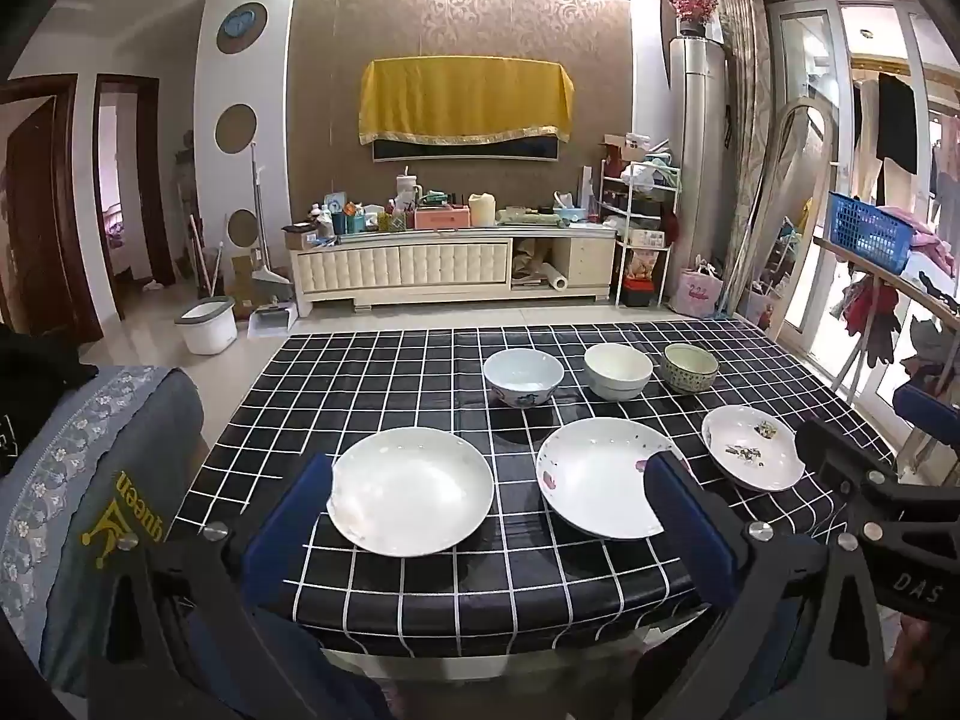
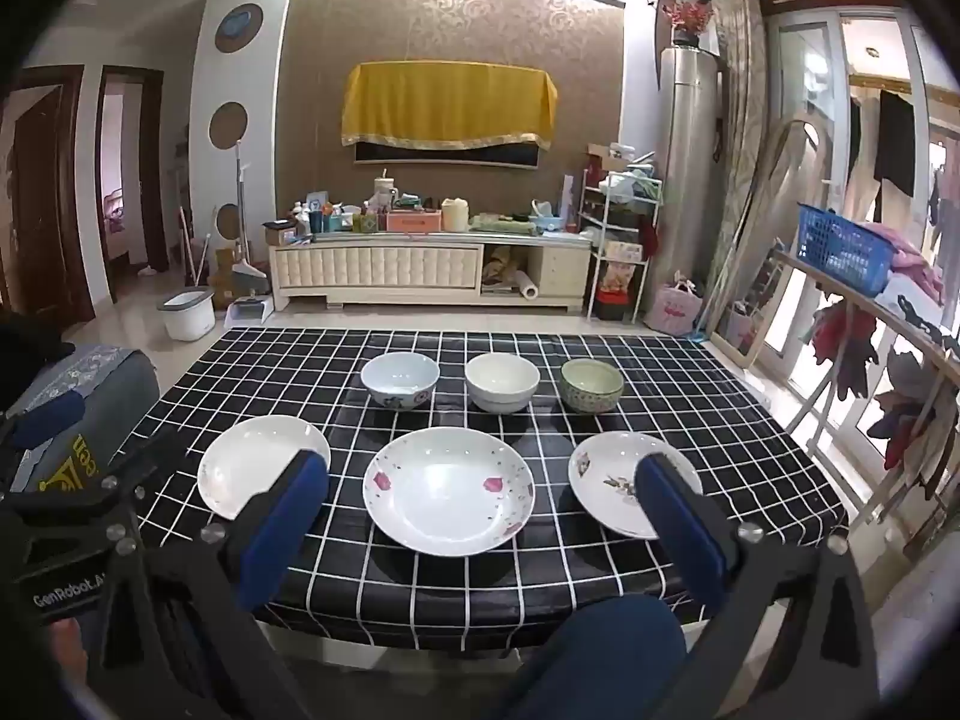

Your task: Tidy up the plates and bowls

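Three white plates lie in a row on the black checked tablecloth [image 2: 690,384]: a plain left plate [image 1: 411,498] [image 2: 252,462], a middle plate with pink flowers [image 1: 600,480] [image 2: 449,489], and a smaller right plate with a leaf pattern [image 1: 750,447] [image 2: 612,480]. Behind them stand a blue-and-white bowl [image 1: 523,377] [image 2: 400,379], a cream bowl [image 1: 618,369] [image 2: 502,381] and a green patterned bowl [image 1: 690,366] [image 2: 591,385]. My left gripper [image 1: 489,474] is open and empty above the near table edge. My right gripper [image 2: 480,474] is open and empty too.
A grey cushioned seat [image 1: 90,480] with a "queen" logo stands left of the table. A drying rack [image 2: 888,330] with a blue basket and hanging clothes stands to the right. A TV cabinet [image 1: 450,258] lies across the floor behind.
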A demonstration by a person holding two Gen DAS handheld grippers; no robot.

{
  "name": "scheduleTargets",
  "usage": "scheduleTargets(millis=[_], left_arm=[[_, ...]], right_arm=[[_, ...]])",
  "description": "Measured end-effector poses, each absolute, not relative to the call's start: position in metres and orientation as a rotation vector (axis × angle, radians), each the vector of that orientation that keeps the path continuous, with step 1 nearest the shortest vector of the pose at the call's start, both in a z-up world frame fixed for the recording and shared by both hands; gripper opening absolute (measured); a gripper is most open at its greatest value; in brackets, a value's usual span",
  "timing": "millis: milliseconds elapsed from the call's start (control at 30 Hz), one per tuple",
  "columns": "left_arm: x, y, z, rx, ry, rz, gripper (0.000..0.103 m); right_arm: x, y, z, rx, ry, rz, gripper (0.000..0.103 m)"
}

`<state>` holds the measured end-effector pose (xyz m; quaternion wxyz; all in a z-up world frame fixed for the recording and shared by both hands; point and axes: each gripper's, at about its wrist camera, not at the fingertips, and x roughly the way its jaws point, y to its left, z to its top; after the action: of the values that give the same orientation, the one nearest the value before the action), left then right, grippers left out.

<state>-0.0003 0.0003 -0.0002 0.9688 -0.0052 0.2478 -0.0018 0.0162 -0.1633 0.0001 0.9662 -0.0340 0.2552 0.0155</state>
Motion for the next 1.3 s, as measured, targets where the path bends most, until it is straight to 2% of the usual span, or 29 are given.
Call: scheduleTargets(millis=[1300], left_arm=[[0.0021, -0.002, -0.0068, 0.0, 0.506, -0.003, 0.103]], right_arm=[[0.0211, -0.1631, -0.008, -0.069, 0.551, 0.019, 0.103]])
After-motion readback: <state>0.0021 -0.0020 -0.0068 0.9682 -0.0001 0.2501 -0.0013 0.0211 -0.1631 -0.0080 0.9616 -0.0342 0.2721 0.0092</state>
